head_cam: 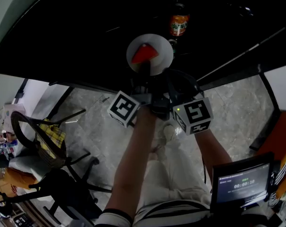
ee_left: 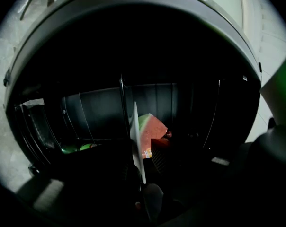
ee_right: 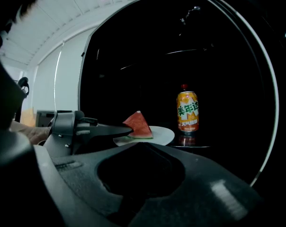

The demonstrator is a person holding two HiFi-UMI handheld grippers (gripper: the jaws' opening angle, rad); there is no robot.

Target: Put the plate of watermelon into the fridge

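At the far left of the head view, one chair [head_cam: 41,148] is seen on the pale floor [head_cam: 98,122], with one yellow checked cloth [head_cam: 54,135] laid over it. Two tongs are counted. The left tongs [head_cam: 145,68] are held level at the mouth of the fridge [head_cam: 48,37]. Their jaws are spread wide, and the near rim of the plate [head_cam: 158,60] is seen between them without being pinched. One white plate is counted, and one wedge of watermelon [head_cam: 144,54] is carried on it, red flesh above and green rind along the base. The plate is set inside the fridge on a dark shelf [ee_right: 195,144], close to the shelf's front edge. To its right and a little deeper, one orange drink bottle [head_cam: 179,24] with a red cap is stood upright just beside the plate's rim. A slim gap between them is shown in the right gripper view. Low in the fridge, green things [ee_left: 79,147] are made out, too dim to be named. Dark open room is found above the plate and to the right of the bottle. The right tongs [ee_right: 143,145] are held outside the fridge, short of the plate, with their jaws brought together on nothing. At the lower right, one lit screen [head_cam: 242,183] is seen.
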